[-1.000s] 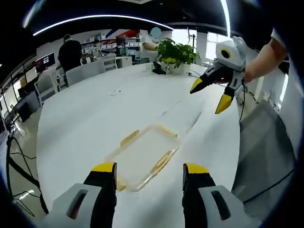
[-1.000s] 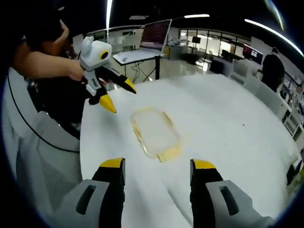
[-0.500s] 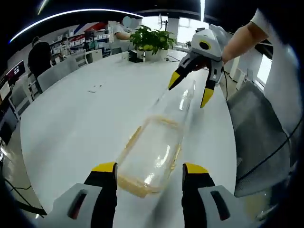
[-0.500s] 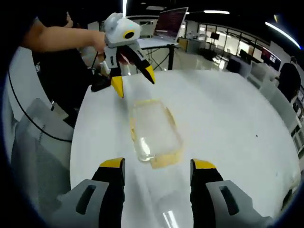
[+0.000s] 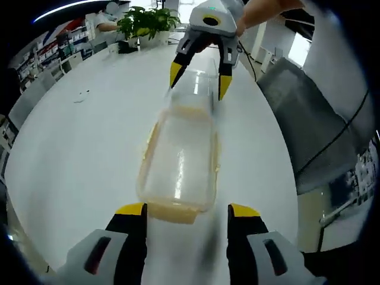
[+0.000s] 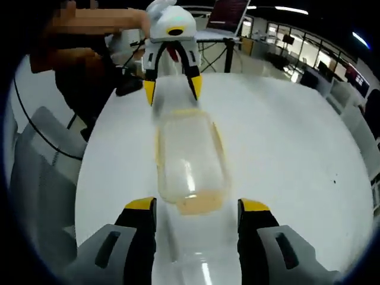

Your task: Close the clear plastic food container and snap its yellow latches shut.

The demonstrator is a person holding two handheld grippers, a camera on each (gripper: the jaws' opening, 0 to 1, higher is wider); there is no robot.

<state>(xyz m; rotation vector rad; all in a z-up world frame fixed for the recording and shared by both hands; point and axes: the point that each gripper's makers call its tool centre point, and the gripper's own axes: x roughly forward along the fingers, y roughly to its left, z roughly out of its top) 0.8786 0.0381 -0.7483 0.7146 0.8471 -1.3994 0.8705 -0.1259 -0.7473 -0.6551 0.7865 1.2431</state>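
A clear plastic food container (image 5: 178,157) with yellowish edges lies lengthwise on the white round table (image 5: 83,148). A yellow latch (image 5: 172,212) shows at its near end, just ahead of my left gripper (image 5: 187,211), which is open. At the far end my right gripper (image 5: 199,78) is open, its yellow tips either side of a clear plastic part. In the right gripper view the container (image 6: 187,157) lies ahead of my right gripper (image 6: 198,206), a yellow latch (image 6: 199,205) between its jaws. The left gripper (image 6: 172,89) straddles the far end there.
A potted plant (image 5: 142,21) and small items stand at the table's far edge. A grey chair (image 5: 297,113) is beside the table; another chair (image 6: 41,172) and a laptop on a stand (image 6: 225,12) are on the other side. A person's arm (image 6: 89,24) holds the left gripper.
Both grippers have closed in on the container from opposite ends and now face each other along its length. Each stays open. The container looks nearer and centred in both views.
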